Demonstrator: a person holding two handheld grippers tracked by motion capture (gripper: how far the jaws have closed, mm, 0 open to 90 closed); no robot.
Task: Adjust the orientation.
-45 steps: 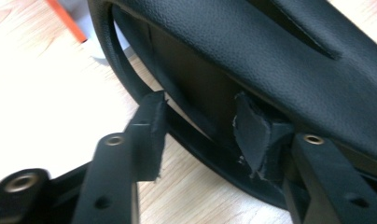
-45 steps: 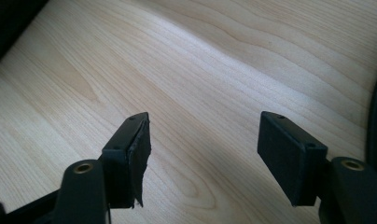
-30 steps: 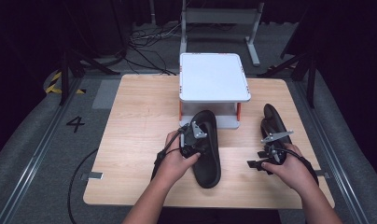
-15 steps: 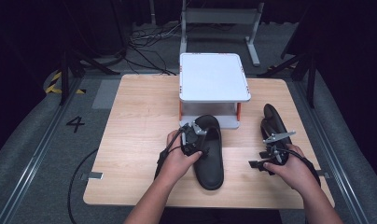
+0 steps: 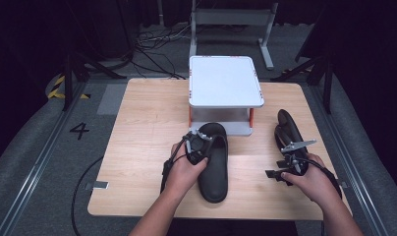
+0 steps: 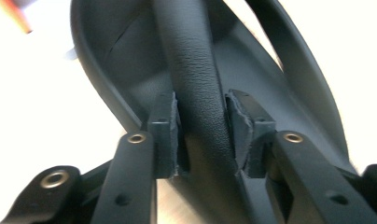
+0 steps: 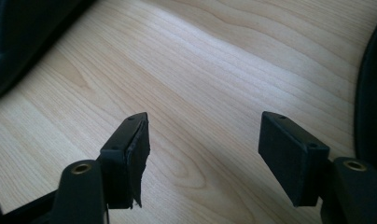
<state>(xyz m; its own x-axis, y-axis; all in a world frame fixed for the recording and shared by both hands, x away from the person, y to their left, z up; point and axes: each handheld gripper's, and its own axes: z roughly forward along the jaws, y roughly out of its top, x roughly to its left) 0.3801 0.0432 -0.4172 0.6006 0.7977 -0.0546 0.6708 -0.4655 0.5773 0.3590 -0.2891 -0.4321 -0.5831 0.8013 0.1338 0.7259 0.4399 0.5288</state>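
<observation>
A black slipper [image 5: 213, 169] lies on the wooden table [image 5: 142, 128] just in front of a white two-level stand [image 5: 225, 81]. My left gripper [image 5: 199, 145] is shut on its strap [image 6: 196, 74]. In the left gripper view the pads [image 6: 167, 135] press the strap from both sides at the left gripper [image 6: 201, 133]. A second black slipper [image 5: 286, 129] lies at the right. My right gripper [image 5: 280, 169] hovers just beside its near end, open and holding nothing. In the right gripper view, bare wood lies between the jaws of the right gripper [image 7: 203, 149].
The stand's lower shelf [image 5: 236, 129] sits close behind the held slipper's toe. The second slipper's edge [image 7: 371, 93] is at the right of the right gripper view. Cables [image 5: 152, 42] and a metal frame [image 5: 231, 19] lie on the floor beyond the table.
The left gripper and the slipper in it have shifted slightly toward the near edge. The right hand has barely moved.
</observation>
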